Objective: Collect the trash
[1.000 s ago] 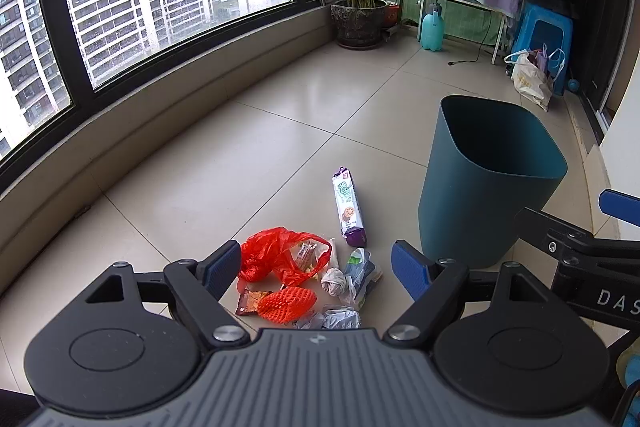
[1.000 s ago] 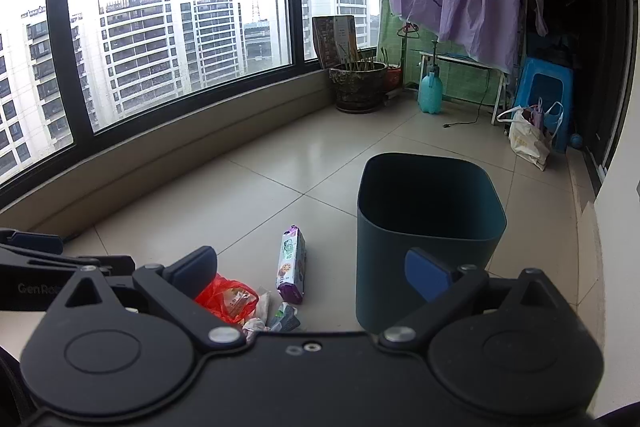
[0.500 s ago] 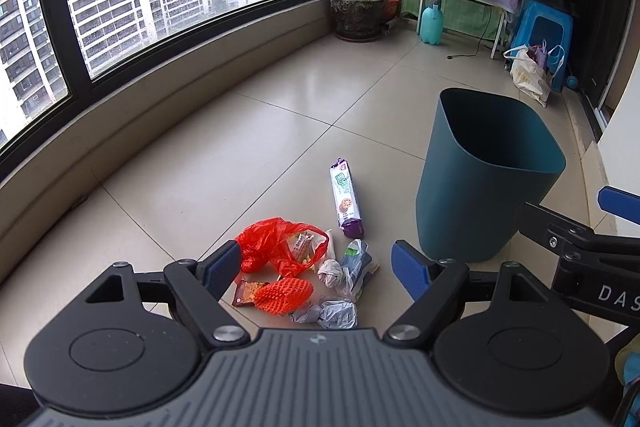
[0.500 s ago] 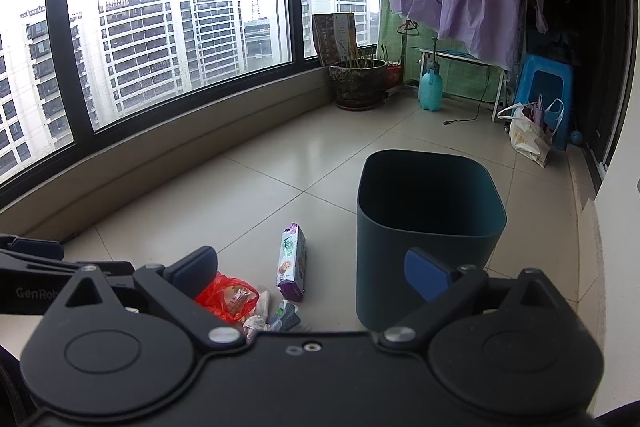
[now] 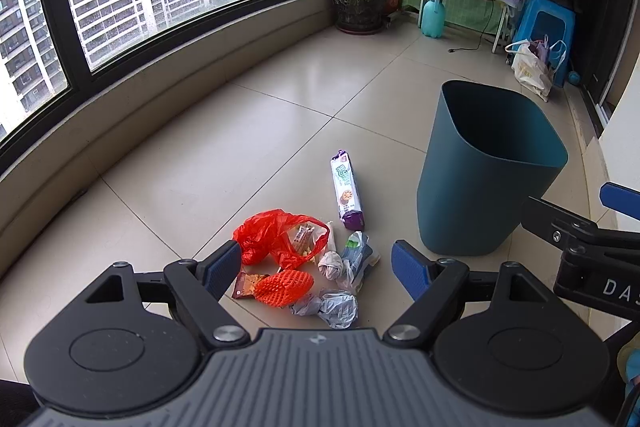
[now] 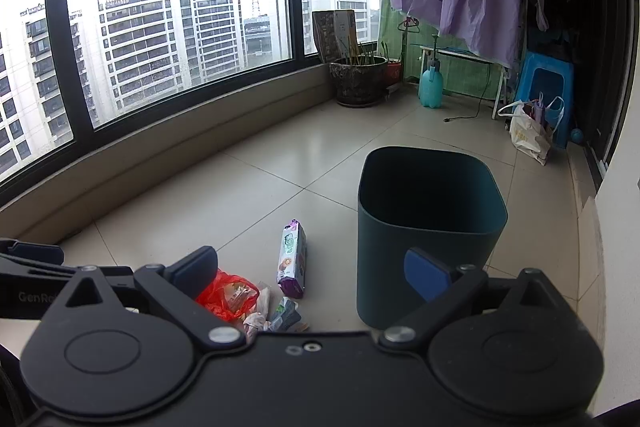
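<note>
Beige tiled floor [image 5: 168, 183]; curved window [image 6: 168, 27], grey daylight; plant pot [image 5: 360, 7]; blue stool [image 6: 544, 87].

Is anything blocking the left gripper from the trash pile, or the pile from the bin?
Nothing visible. The open left gripper faces the trash pile directly, and bare floor separates the pile from the open-topped bin.

You face glossy floor tiles [image 5: 168, 195]; a matt plastic bin [image 5: 476, 195]; a thin, crinkled red plastic bag [image 5: 272, 239]; crumpled paper [image 5: 336, 307]; a shiny biscuit wrapper [image 5: 347, 191].

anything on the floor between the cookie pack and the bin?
Nothing: bare tile between cookie pack and bin, clearest in the left wrist view.
</note>
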